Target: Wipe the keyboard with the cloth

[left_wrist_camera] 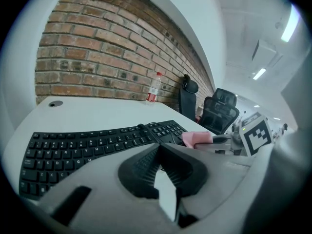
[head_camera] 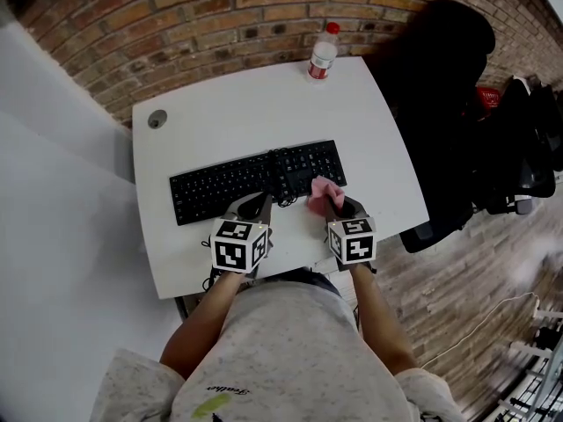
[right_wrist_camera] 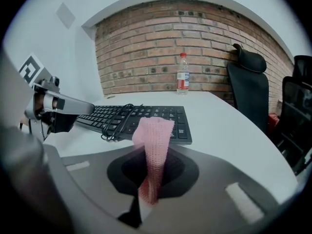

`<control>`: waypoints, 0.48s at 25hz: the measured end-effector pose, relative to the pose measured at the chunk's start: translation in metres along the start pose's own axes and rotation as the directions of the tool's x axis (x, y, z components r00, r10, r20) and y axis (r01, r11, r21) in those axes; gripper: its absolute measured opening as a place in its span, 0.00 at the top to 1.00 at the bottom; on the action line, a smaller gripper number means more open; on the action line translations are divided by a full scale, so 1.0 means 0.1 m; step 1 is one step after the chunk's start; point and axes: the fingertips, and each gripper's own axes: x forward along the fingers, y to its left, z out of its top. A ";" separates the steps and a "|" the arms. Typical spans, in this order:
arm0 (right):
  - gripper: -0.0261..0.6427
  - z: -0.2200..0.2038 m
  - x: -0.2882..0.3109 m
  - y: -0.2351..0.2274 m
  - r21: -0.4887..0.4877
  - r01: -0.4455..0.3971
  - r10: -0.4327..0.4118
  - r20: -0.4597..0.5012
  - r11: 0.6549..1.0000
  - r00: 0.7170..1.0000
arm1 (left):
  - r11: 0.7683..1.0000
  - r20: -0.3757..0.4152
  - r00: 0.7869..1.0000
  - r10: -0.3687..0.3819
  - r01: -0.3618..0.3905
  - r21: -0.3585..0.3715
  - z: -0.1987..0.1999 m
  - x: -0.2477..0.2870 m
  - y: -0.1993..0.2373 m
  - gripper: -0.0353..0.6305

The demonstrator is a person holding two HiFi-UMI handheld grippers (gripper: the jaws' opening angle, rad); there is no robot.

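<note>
In the head view, a long black keyboard [head_camera: 255, 181] is seen lying across the white table [head_camera: 264, 104]. In the left gripper view, the left gripper [left_wrist_camera: 158, 151] is seen closed on nothing. In the right gripper view, a pink knitted cloth strip [right_wrist_camera: 155, 135] is pinched upright by the right gripper [right_wrist_camera: 152, 172], just before the keyboard's right end.

I see an office workspace. A white rounded-corner desk [head_camera: 246, 112] stands against a red brick wall [head_camera: 220, 25], with a black computer keyboard [head_camera: 255, 179] on it and a round cable grommet [head_camera: 157, 120] set in its corner. Just beside the desk stand black high-backed office chairs [head_camera: 449, 69] on a wood-plank floor [head_camera: 457, 288].
</note>
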 end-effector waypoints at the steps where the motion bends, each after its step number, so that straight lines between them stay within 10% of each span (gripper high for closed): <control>1: 0.93 0.00 -0.01 -0.05 0.004 0.005 -0.005 0.000 1.000 1.000 | 1.000 0.000 1.000 -0.001 0.001 0.001 0.01 0.02 -0.01 0.96; 12: 0.93 -0.05 -0.09 -0.56 0.058 0.067 -0.068 0.002 0.996 0.998 | 1.000 0.002 1.000 -0.001 0.001 0.003 0.06 0.17 -0.14 0.96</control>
